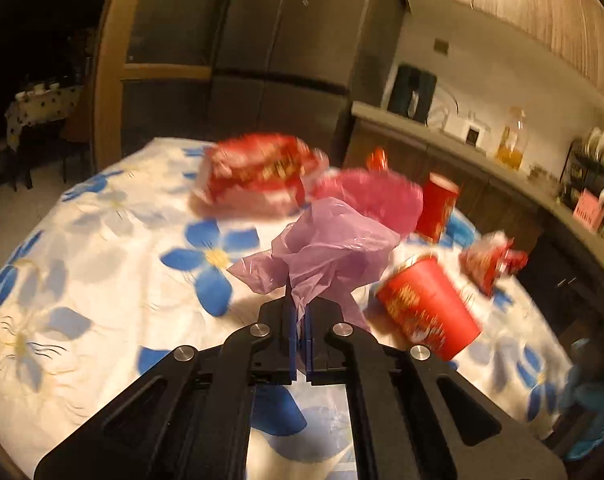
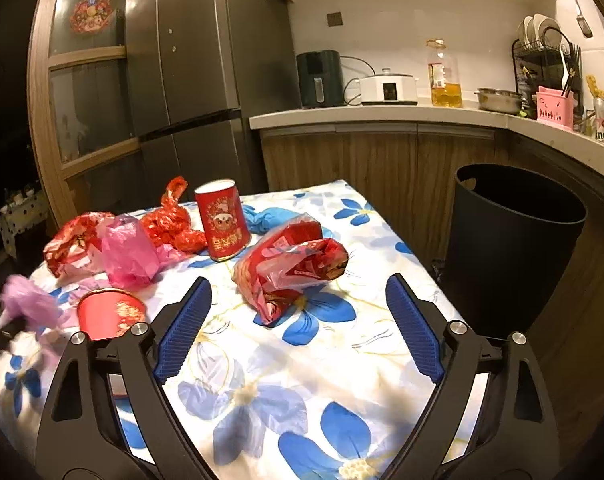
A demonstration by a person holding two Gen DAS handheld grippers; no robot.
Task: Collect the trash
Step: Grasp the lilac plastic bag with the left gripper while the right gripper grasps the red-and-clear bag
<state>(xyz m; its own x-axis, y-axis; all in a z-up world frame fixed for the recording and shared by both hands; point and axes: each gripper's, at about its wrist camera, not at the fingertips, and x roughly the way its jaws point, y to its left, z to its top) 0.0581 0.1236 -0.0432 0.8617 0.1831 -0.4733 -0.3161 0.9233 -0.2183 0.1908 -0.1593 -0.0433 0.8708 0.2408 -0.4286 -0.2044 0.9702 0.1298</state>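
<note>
the lilac plastic bag (image 1: 322, 256) stands up out of the left gripper (image 1: 300, 320), its bunched neck pinched low and its crumpled body flaring up and away, so its long axis runs forward along the fingers. the left gripper is closed tight, blue pads (image 1: 291, 332) pressed on the film with no gap showing. in the right wrist view the same bag (image 2: 29, 304) shows at the far left, blurred.

the right gripper (image 2: 297, 320) is spread wide and holds nothing; its ribbed blue pads (image 2: 183, 332) stand well apart over the flowered desk (image 2: 261, 380). ahead of it, between the lines of its two fingers, lies a red bag in clear wrap (image 2: 289, 268), long axis running from near left to far right, apart from both pads.

counted in the right wrist view: two red cans, one upright (image 2: 221, 220) farther ahead and left, one on its side (image 2: 109, 314) just left of the left finger, mouth toward the camera. crumpled bags: one lilac, one pink (image 2: 127, 252), one red knotted bag (image 2: 173, 224), one red and white bag (image 2: 73, 246) far left, and the wrapped red one. one blue crumpled item (image 2: 265, 218) sits beyond the upright can. one dark bin (image 2: 514, 252) stands off the desk, ahead and right of the right finger.
</note>
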